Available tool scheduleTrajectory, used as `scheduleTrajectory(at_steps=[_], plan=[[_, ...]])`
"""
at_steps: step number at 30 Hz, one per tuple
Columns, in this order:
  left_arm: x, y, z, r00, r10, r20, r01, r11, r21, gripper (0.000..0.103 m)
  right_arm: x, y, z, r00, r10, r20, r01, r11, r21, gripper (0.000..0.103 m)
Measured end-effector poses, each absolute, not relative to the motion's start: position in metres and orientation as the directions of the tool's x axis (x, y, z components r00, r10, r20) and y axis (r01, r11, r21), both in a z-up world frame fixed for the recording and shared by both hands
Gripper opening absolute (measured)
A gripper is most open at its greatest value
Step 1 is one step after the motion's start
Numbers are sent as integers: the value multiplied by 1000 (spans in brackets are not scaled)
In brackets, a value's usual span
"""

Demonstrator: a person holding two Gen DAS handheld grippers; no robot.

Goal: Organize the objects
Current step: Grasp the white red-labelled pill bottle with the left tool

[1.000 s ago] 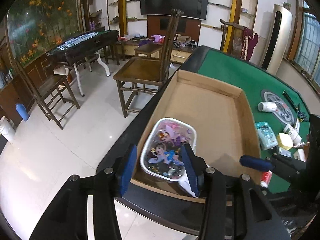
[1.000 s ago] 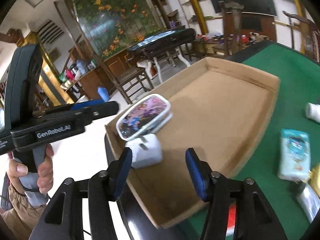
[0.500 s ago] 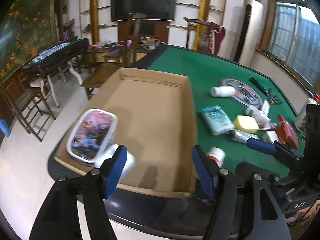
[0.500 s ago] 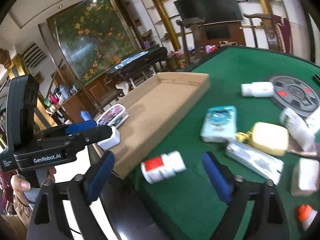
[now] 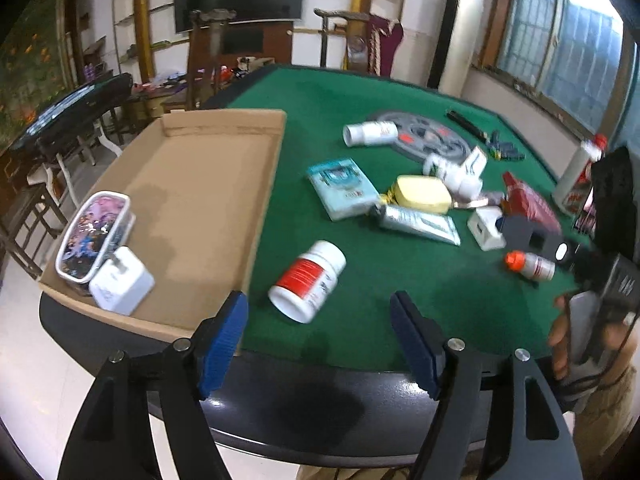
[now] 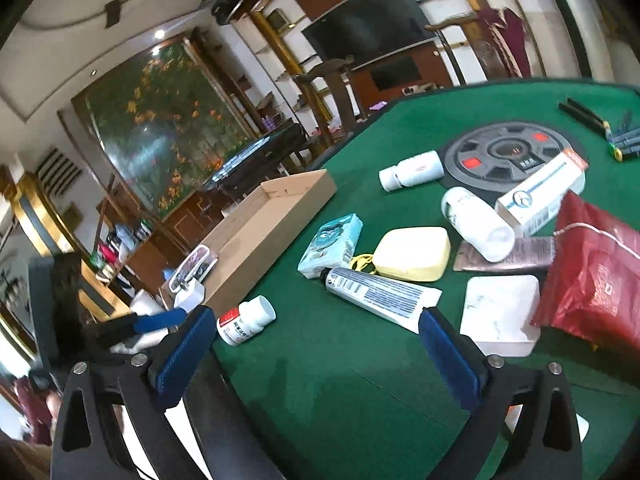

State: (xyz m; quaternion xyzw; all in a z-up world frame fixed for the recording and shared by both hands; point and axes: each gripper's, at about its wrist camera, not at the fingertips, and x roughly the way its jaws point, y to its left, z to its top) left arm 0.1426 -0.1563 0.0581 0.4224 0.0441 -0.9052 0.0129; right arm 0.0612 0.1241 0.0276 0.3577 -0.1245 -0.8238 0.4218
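A shallow cardboard tray [image 5: 224, 128] [image 6: 280, 208] lies on the left of the green table. In its near corner are a cartoon-printed case [image 5: 94, 232] [image 6: 194, 266] and a white charger [image 5: 122, 286] [image 6: 190, 298]. A white pill bottle with a red label [image 5: 308, 280] [image 6: 244, 322] lies on the felt just beyond my open, empty left gripper [image 5: 320, 336]. My right gripper [image 6: 316, 354] is open and empty, near a toothpaste tube [image 6: 380, 294] [image 5: 416, 222].
Loose items lie on the felt: a teal tissue pack [image 5: 342, 188], a yellow case [image 5: 422, 194], white bottles [image 5: 370, 134], a white block [image 6: 500, 314], a red bag [image 6: 592, 280], a small orange-capped bottle [image 5: 530, 266]. A round grey disc [image 6: 512, 156] lies farther back.
Both grippers have swung right, away from the tray and over the cluttered felt. The case and charger stay in the tray corner. Both grippers' jaws have opened wider.
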Motion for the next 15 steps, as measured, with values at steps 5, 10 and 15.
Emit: scheduleTrajectory(at_steps=[5, 10, 15], plan=[[133, -142, 46, -622, -10, -783, 39, -999, -19, 73, 60, 120, 24, -389, -774, -499, 606, -623, 494, 103], [119, -139, 46, -629, -4, -777, 11, -1000, -4, 73, 51, 125, 17, -382, -774, -504, 563, -628, 537, 103], [97, -137, 46, -642, -24, -767, -32, -998, 57, 73, 47, 131, 16, -405, -770, -493, 538, -637, 552, 103]])
